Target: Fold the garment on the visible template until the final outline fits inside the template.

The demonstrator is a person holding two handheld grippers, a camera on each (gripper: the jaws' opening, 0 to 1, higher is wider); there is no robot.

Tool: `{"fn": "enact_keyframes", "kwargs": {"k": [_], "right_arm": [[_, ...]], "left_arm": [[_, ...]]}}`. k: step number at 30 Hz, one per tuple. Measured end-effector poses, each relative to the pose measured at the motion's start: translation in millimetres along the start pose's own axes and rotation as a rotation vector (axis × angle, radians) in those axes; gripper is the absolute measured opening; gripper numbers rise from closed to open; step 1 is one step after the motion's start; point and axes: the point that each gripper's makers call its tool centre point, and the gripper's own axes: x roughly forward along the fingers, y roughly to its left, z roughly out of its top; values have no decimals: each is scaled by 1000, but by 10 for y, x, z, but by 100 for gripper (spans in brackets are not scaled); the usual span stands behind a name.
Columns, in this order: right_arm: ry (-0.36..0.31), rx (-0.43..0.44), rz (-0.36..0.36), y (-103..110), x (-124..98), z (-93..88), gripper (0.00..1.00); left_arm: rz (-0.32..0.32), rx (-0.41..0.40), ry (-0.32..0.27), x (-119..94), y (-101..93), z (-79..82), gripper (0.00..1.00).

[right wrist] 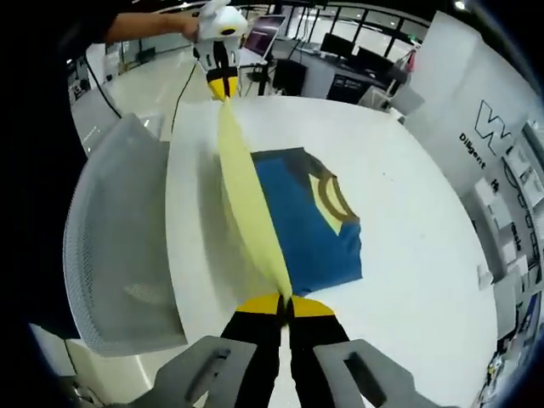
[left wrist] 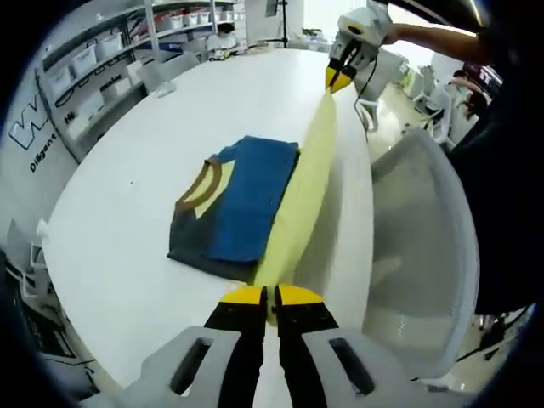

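A folded garment point(left wrist: 234, 204) point(right wrist: 314, 225), blue with a grey side and a brown-edged yellow collar, lies flat on the white table point(left wrist: 119, 255) point(right wrist: 416, 255). A long yellow sheet point(left wrist: 302, 187) point(right wrist: 246, 195) is stretched taut above the garment's edge nearest the chair, seen almost edge-on. My left gripper point(left wrist: 270, 296) point(right wrist: 223, 87) is shut on one end of it. My right gripper point(right wrist: 286, 304) point(left wrist: 340, 79) is shut on the other end. I cannot tell whether the sheet is joined to the garment.
A white mesh chair point(left wrist: 425, 246) point(right wrist: 119, 246) stands right against the table edge beside the sheet. Shelves with bins point(left wrist: 93, 59) line the far wall. Desks with monitors point(right wrist: 340, 51) stand beyond the table. A person's arm point(left wrist: 433, 36) holds the right gripper.
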Motion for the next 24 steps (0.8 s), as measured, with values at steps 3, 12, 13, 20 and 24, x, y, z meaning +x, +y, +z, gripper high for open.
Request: {"fn": "enact_keyframes", "kwargs": {"k": [3, 12, 13, 20, 24], "right_arm": [[-12, 3, -27, -117, 20, 44, 0], [-29, 24, -109, -517, 133, 125, 0], [-30, 29, -117, -556, 144, 132, 0], [-44, 98, -161, -851, 258, 128, 0], [-43, 133, -178, -1009, 371, 118, 0]], "left_arm": [[32, 2, -6, 32, 157, 40, 2], [120, 12, -16, 132, 577, 176, 2], [129, 12, -19, 141, 624, 198, 2], [188, -28, -49, 238, 1053, 348, 2], [208, -128, -53, 336, 1250, 379, 2]]}}
